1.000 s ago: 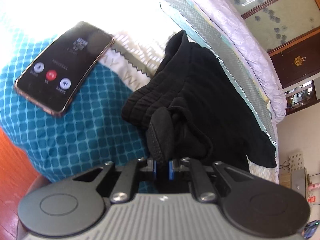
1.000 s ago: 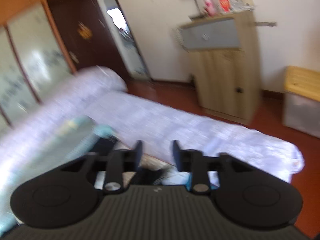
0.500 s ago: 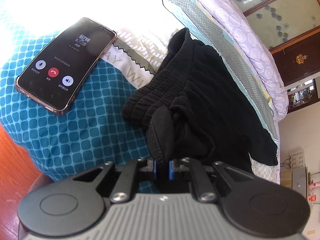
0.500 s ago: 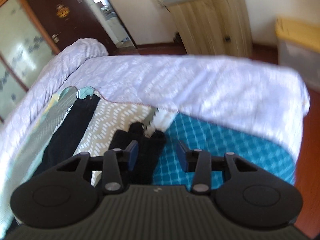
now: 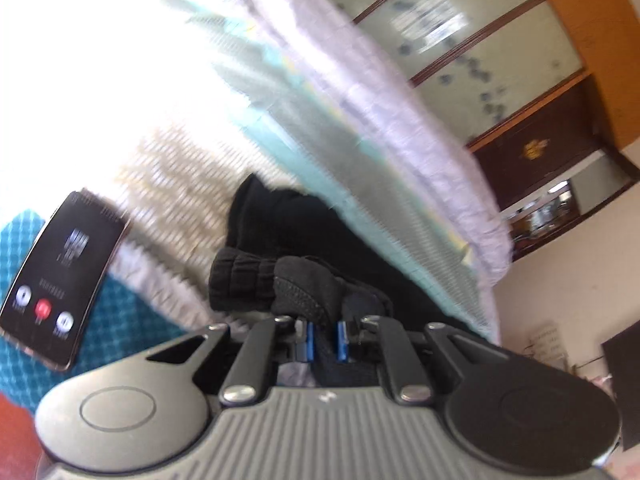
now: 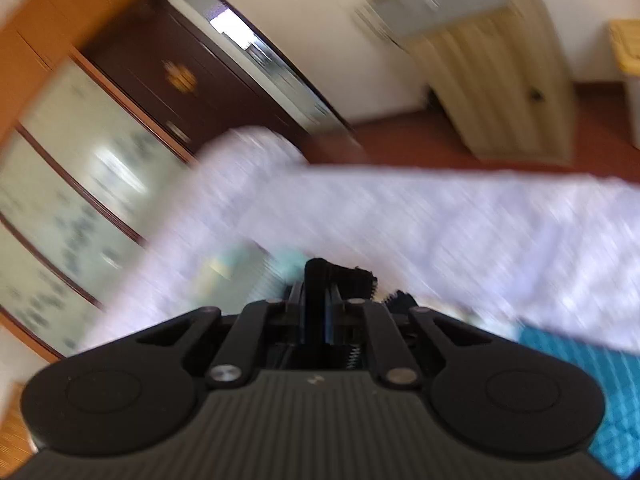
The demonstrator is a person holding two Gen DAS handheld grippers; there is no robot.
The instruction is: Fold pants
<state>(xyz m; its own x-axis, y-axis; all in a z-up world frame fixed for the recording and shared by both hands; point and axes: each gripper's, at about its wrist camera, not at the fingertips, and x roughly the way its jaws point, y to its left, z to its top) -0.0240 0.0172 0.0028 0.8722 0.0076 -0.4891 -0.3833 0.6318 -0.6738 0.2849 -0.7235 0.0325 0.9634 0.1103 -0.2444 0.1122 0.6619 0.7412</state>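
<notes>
**Both Ends Pinched: Carrying the Fold Across**

With both tools clamped on black cloth, the step in hand looks like bringing one end of the pants (image 5: 288, 236) over to meet the other. The left tool (image 5: 323, 340) has its blue pads nearly together on a bunched fold of the fabric, next to the ribbed waistband. The right tool (image 6: 318, 312) is likewise drawn in tight, with a strip of black cloth standing up between its fingers. Which part of the garment that is cannot be told through the blur.

The pants lie on the bed (image 5: 168, 184), on the patterned cover, running away from the left tool toward the pale purple quilt (image 5: 384, 120). A phone (image 5: 64, 280) with a lit call screen rests on the bed just beside the waistband.

To do this well, I would keep both grips firm and level so the cloth hangs evenly between them, then lay the carried end down edge to edge on the waistband instead of dropping it in a heap. Knit fabric like this probably sags and twists, so slow travel helps. Steering the cloth away from the phone would avoid dragging it off the bed.
</notes>
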